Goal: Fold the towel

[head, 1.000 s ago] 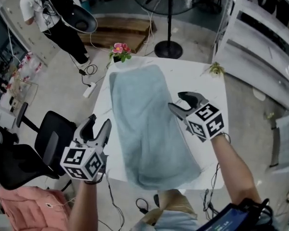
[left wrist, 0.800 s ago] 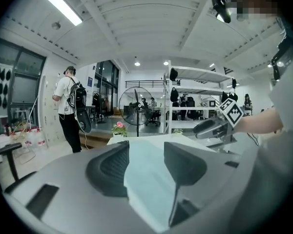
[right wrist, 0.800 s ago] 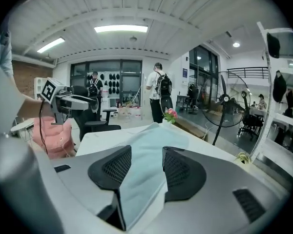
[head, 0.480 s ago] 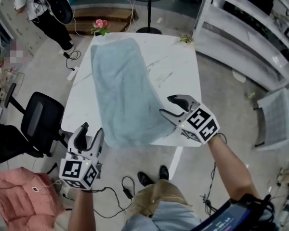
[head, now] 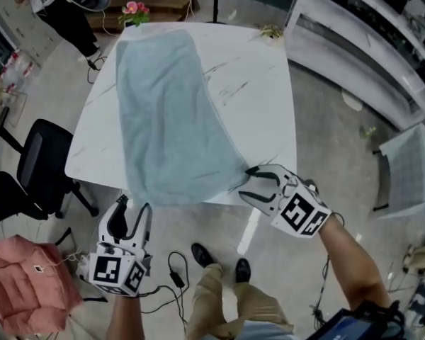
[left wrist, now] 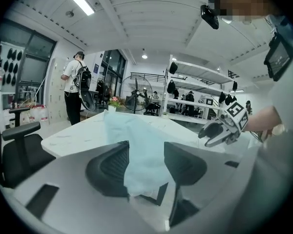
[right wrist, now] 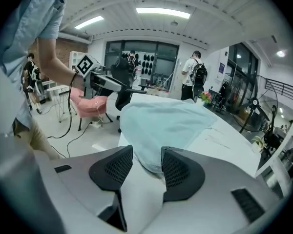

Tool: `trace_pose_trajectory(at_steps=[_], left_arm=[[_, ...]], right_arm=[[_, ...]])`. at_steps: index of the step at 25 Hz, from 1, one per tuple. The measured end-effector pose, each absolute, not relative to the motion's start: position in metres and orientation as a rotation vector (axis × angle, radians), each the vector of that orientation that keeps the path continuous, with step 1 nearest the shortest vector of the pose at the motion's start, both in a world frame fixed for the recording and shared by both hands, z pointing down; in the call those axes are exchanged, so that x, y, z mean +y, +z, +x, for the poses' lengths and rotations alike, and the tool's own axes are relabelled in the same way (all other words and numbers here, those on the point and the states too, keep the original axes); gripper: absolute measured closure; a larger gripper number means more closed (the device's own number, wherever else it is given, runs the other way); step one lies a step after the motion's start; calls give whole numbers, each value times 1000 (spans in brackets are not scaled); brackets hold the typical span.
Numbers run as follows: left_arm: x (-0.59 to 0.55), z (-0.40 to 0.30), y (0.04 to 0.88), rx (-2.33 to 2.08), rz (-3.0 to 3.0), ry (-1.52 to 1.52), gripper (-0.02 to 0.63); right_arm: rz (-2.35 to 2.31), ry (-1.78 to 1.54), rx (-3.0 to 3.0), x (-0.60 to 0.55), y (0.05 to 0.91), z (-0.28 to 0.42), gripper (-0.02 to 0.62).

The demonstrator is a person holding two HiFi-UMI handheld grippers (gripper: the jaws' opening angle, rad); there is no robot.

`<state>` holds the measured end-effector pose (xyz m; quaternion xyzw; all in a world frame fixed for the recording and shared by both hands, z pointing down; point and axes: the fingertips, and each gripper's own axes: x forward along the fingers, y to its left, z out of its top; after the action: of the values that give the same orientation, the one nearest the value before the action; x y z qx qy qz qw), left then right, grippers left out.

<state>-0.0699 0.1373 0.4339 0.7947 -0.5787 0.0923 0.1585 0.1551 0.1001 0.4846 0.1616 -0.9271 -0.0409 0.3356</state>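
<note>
A light blue towel (head: 170, 112) lies flat along the white table (head: 262, 105), its near end at the table's front edge. My right gripper (head: 258, 184) is at the towel's near right corner. Its jaws are closing, and in the right gripper view the towel's corner (right wrist: 151, 165) lies between them without the pads pressing on it. My left gripper (head: 129, 216) hangs open just off the front edge, close to the near left corner. The left gripper view shows that corner of the towel (left wrist: 139, 172) in line with the gap, untouched.
A black office chair (head: 42, 168) stands left of the table, with a pink seat (head: 21, 282) nearer me. Cables (head: 177, 275) trail on the floor by my shoes. White shelving (head: 368, 41) runs along the right. A flower pot (head: 132, 9) and a small plant (head: 271, 30) sit at the far edge.
Both grippers have drawn back toward me and lower. The right went from above the towel's middle to its near right corner. The left went from beside the table to below its front edge.
</note>
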Motion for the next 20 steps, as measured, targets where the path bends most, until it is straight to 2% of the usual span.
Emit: trace_pose_trajectory(at_steps=[4,7,13,16,20], left_arm=[[150,-51,450,-1627,2273,278,377],[155,-42,461,-1597,2301,303,371],[164,-37,478,-1578,2296,306,356],[167,-38,484,-1573,2292,298,356],[169,-39,483,-1576,2295,305,356]], right_arm=[[352,-73,-2342,93,509,161,401],[310,-58,-2282,91,525,164,549],[281,-56,-2292,95,526,161,580],[270,-43,-2338,96,518,155,574],[216,14,-2330,98,524,153,428]])
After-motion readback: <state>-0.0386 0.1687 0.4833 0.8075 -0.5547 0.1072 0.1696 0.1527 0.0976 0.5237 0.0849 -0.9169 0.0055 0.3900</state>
